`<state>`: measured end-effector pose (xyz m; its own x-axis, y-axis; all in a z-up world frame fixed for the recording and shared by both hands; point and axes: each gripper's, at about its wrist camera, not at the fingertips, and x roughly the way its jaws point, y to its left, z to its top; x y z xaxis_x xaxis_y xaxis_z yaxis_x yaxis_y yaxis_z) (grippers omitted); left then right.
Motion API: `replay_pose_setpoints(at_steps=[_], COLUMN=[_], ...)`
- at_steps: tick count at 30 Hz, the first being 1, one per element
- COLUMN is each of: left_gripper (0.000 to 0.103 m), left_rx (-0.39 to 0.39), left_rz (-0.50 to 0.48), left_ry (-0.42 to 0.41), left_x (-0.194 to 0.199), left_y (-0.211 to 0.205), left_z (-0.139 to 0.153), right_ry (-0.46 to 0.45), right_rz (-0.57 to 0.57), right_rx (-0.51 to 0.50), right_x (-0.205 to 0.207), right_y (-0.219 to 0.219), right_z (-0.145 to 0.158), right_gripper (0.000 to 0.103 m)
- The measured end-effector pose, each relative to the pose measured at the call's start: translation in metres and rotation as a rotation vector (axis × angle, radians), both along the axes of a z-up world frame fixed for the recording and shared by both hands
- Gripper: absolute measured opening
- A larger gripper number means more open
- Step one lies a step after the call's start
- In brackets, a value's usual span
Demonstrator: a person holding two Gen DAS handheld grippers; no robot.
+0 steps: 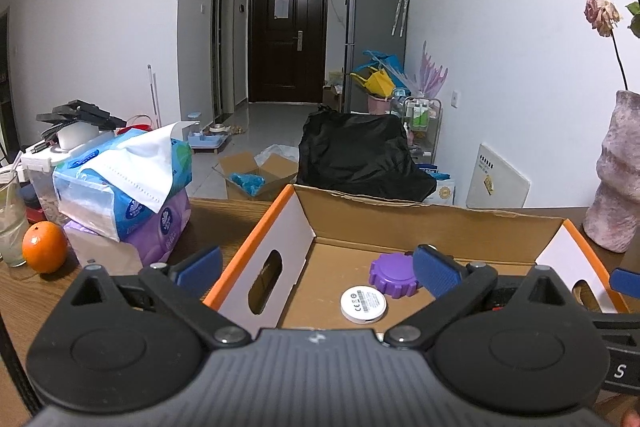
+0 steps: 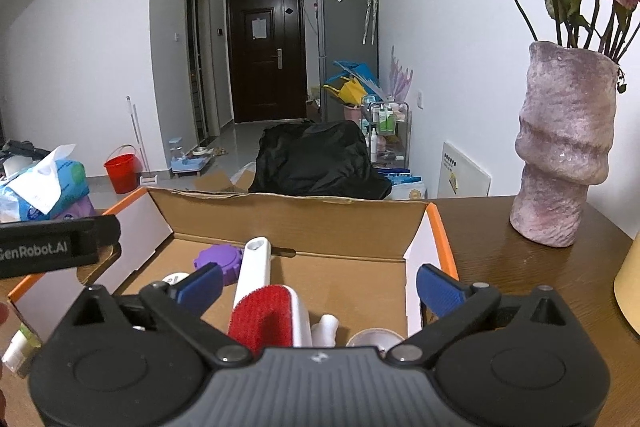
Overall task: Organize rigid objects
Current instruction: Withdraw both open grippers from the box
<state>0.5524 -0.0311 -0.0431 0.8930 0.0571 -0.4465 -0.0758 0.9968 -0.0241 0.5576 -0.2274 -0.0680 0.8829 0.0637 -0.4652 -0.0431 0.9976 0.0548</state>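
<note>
An open cardboard box (image 1: 400, 223) with orange edges sits on the wooden table. Inside lie a purple ridged lid (image 1: 394, 274) and a white round disc (image 1: 363, 304). My left gripper (image 1: 318, 273) hangs open over the box's left wall, nothing between its blue fingers. In the right wrist view the same box (image 2: 300, 219) also holds a white lint brush with a red pad (image 2: 260, 307), the purple lid (image 2: 218, 261), a white bottle part (image 2: 326, 329) and a tape roll (image 2: 374, 339). My right gripper (image 2: 318, 287) stands open above the brush, not touching it.
Stacked tissue packs (image 1: 128, 187), an orange (image 1: 44, 247) and a glass (image 1: 10, 227) crowd the table's left. A pink vase with dried roses (image 2: 560, 155) stands at the right. A yellow object (image 2: 628, 287) sits at the far right edge. The other gripper's body (image 2: 48, 247) reaches in from the left.
</note>
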Motion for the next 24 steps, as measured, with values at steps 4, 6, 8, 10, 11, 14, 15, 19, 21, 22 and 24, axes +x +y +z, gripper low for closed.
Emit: replay_pose_setpoints(at_steps=[4, 6, 8, 10, 11, 14, 15, 19, 21, 22, 24], left_gripper=[0.103, 0.103, 0.103, 0.103, 0.103, 0.103, 0.103, 0.103, 0.103, 0.103, 0.103], left_rx=[-0.002, -0.005, -0.005, -0.001, 0.0, 0.002, 0.002, 0.005, 0.006, 0.006, 0.007], left_rz=[-0.008, -0.014, -0.021, -0.026, -0.03, -0.038, -0.041, -0.047, -0.049, -0.05, -0.051], left_ry=[-0.004, -0.006, -0.008, -0.01, -0.011, -0.014, -0.015, -0.017, -0.016, -0.013, -0.011], left_x=[-0.004, -0.008, -0.012, -0.016, -0.018, -0.023, -0.024, -0.03, -0.033, -0.035, -0.037], left_y=[0.0, -0.001, -0.003, -0.006, -0.007, -0.009, -0.009, -0.011, -0.011, -0.012, -0.012], left_z=[0.003, 0.003, 0.004, 0.005, 0.006, 0.007, 0.007, 0.007, 0.007, 0.007, 0.006], right_ry=[-0.002, -0.006, -0.014, -0.021, -0.025, -0.038, -0.04, -0.046, -0.048, -0.048, -0.046], right_rz=[0.009, 0.013, 0.017, 0.02, 0.022, 0.019, 0.019, 0.015, 0.014, 0.013, 0.012], right_rx=[-0.003, -0.01, -0.016, -0.018, -0.019, -0.02, -0.021, -0.022, -0.021, -0.02, -0.02], right_x=[-0.006, -0.009, -0.014, -0.019, -0.021, -0.027, -0.029, -0.037, -0.041, -0.043, -0.046], right_y=[-0.002, -0.002, -0.002, -0.003, -0.003, -0.003, -0.003, -0.005, -0.006, -0.007, -0.009], right_z=[0.001, 0.002, 0.004, 0.005, 0.006, 0.008, 0.008, 0.009, 0.009, 0.009, 0.009], right_gripper=[0.103, 0.103, 0.103, 0.103, 0.103, 0.103, 0.103, 0.103, 0.103, 0.103, 0.103])
